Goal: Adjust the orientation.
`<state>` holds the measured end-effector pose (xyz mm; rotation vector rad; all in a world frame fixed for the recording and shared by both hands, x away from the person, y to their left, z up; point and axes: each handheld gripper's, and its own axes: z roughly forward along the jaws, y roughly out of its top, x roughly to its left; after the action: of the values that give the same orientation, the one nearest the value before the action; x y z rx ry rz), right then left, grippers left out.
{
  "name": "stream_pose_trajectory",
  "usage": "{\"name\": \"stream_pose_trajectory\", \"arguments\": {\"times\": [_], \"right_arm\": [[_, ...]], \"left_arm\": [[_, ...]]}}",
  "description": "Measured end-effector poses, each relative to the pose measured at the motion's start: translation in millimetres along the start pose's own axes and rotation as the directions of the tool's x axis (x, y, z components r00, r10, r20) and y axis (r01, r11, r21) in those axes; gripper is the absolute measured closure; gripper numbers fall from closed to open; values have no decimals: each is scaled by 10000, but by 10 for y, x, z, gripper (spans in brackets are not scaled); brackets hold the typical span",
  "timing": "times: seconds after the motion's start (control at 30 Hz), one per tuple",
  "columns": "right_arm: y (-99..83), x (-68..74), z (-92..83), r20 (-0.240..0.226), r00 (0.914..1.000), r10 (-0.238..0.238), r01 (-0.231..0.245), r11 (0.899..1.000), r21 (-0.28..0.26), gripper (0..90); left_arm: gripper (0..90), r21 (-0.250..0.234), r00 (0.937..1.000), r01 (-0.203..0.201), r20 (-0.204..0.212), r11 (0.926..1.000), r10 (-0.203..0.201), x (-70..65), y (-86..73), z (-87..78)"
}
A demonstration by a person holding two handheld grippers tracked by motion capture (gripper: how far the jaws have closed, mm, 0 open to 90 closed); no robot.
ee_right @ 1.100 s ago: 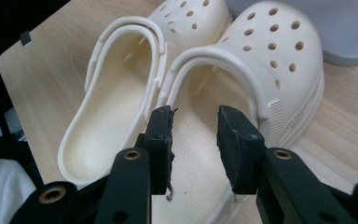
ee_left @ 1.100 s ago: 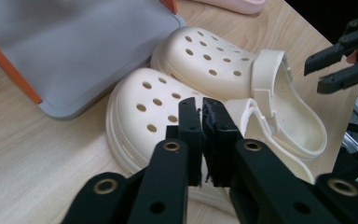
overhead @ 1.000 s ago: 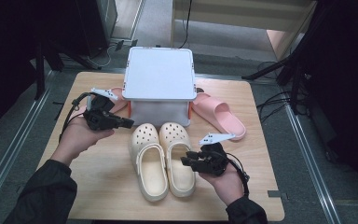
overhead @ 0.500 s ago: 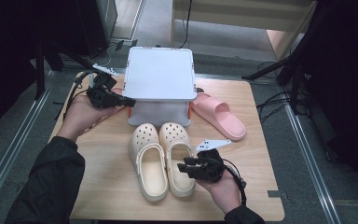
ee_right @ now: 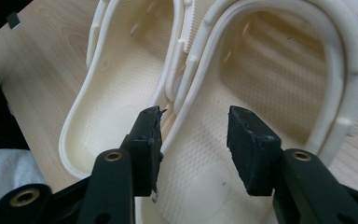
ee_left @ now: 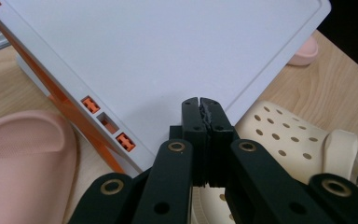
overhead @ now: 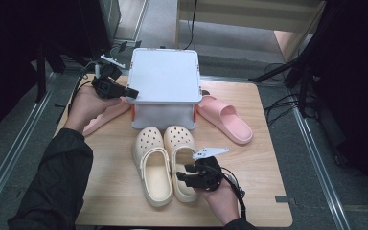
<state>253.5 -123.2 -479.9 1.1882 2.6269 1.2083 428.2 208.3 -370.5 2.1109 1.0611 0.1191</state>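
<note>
A pair of cream clogs lies at the table's middle, the left clog point(overhead: 151, 165) beside the right clog point(overhead: 179, 139). My right gripper point(overhead: 186, 178) hovers over the right clog's heel end. In the right gripper view its jaws point(ee_right: 193, 126) have just been opening and stand apart above the footbed point(ee_right: 270, 60); the clog's inner rim runs just inside the left jaw, unpressed. My left gripper point(overhead: 126, 92) is shut, empty, at the left edge of the white box lid point(overhead: 165, 76). Its closed tips point(ee_left: 200, 105) sit over the lid point(ee_left: 168, 51).
One pink slide point(overhead: 227, 117) lies right of the box, another point(overhead: 108, 115) to its left under my left hand. The box has orange latches point(ee_left: 123, 140). Bare wood point(overhead: 263, 191) lies toward the near right corner; the table edges drop to the floor.
The left gripper moved away from me along the box's left side, up toward the lid. The right gripper drew back toward the clog's heel and its jaws spread wider.
</note>
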Motion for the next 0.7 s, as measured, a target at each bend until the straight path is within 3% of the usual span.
{"name": "stream_pose_trajectory", "arguments": {"times": [0.37,0.7], "right_arm": [[109,30,129,150,9990,415,-409,9984,-391,435],[226,156,455,1057,9913,779,-749,9967,-321,352]], "left_arm": [[894,71,9997,-159,-160,9998,160,-1,-3,5],[894,-89,10000,39,22,10000,-39,26,-29,1]]}}
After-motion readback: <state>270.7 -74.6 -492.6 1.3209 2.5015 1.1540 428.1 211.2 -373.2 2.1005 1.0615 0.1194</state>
